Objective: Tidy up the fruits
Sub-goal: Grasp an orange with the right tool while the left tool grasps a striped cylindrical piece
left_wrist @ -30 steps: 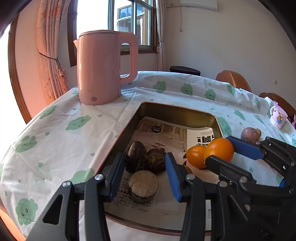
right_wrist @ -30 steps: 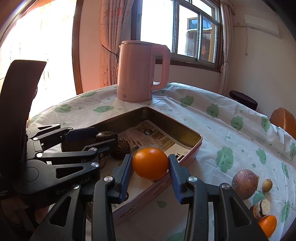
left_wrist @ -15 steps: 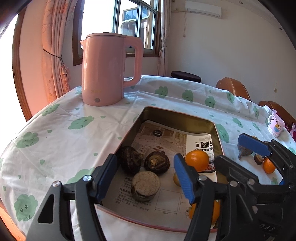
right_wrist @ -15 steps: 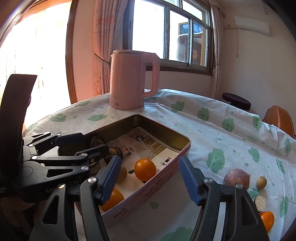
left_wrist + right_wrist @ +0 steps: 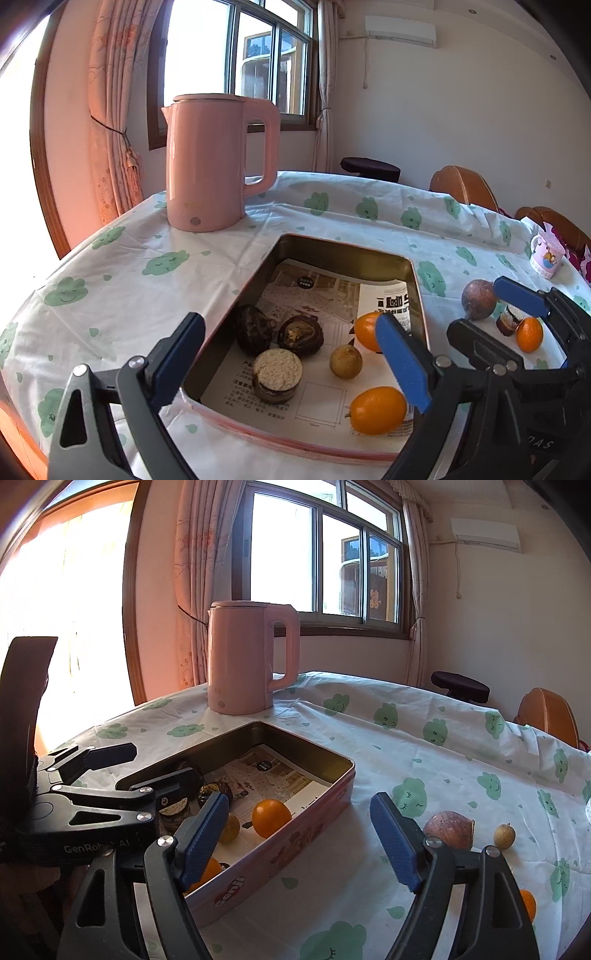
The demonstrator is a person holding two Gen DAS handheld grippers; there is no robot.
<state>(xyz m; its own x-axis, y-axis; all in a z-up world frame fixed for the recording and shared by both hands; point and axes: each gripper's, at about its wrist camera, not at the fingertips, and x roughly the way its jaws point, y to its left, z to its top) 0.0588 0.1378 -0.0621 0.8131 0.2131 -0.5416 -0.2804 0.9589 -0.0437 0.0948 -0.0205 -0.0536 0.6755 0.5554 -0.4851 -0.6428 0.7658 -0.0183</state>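
Closest to us, our left gripper (image 5: 291,360) has its blue fingers spread wide and holds nothing. It hangs over the near end of the tin box (image 5: 343,247). Our right gripper (image 5: 308,836) is spread wide too, with nothing in it, just beside the box's long wall.

Inside the box, on printed paper, lie an orange (image 5: 376,410) at the near edge, a little brownish-yellow fruit (image 5: 346,361), a cut brown fruit (image 5: 277,374), two dark wrinkly fruits (image 5: 299,334) and another orange (image 5: 367,330).

Out on the tablecloth (image 5: 406,746) (white with green clouds) sit a round brown fruit (image 5: 448,829), a tiny tan fruit (image 5: 504,835) and one more orange fruit (image 5: 529,334).

Farther back stands a pink kettle (image 5: 210,181).
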